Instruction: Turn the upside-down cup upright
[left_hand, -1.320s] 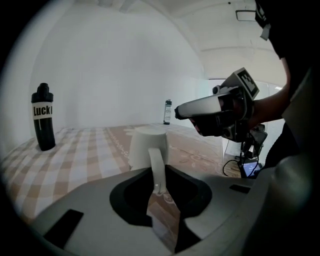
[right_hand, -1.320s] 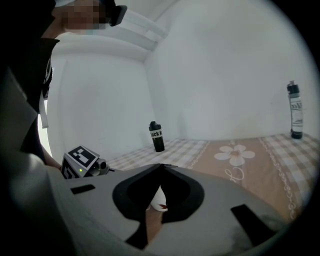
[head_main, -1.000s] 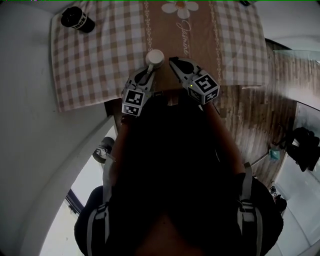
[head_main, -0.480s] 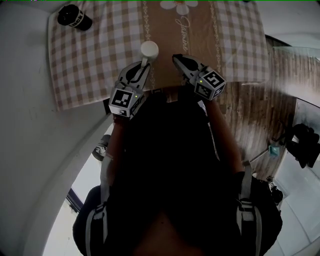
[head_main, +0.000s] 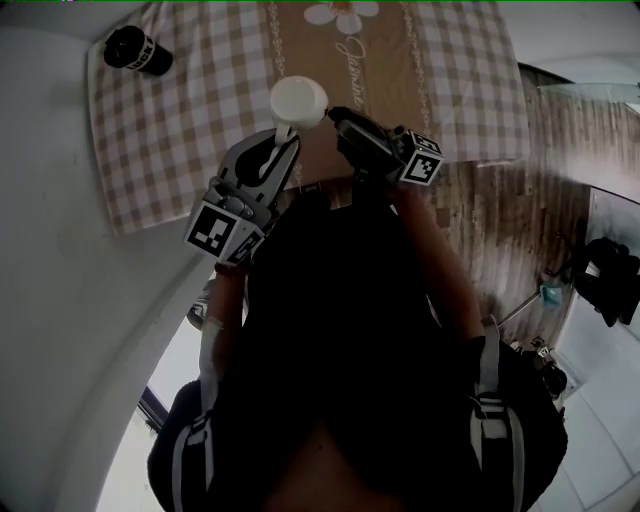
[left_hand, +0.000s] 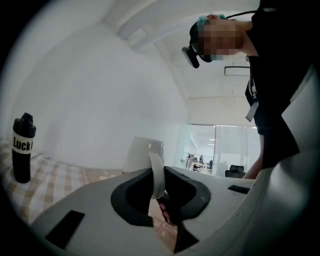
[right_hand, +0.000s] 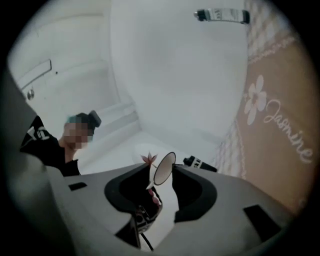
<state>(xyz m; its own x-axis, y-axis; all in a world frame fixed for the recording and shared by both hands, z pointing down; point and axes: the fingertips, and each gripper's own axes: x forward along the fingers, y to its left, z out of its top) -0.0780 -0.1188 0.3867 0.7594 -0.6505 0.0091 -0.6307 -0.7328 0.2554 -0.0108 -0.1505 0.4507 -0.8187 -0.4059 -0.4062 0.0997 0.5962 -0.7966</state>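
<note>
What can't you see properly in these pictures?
Inside of the white cup: head view shows only a pale disc, too small to tell rim from base.
Label on the black bottle: left gripper view, lettering wraps out of sight.
Near edge of the checked tablecloth: head view, behind the person's body.

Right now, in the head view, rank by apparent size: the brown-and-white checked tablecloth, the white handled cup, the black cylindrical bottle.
1. checked tablecloth
2. white cup and black bottle look alike; the cup is nearer.
</note>
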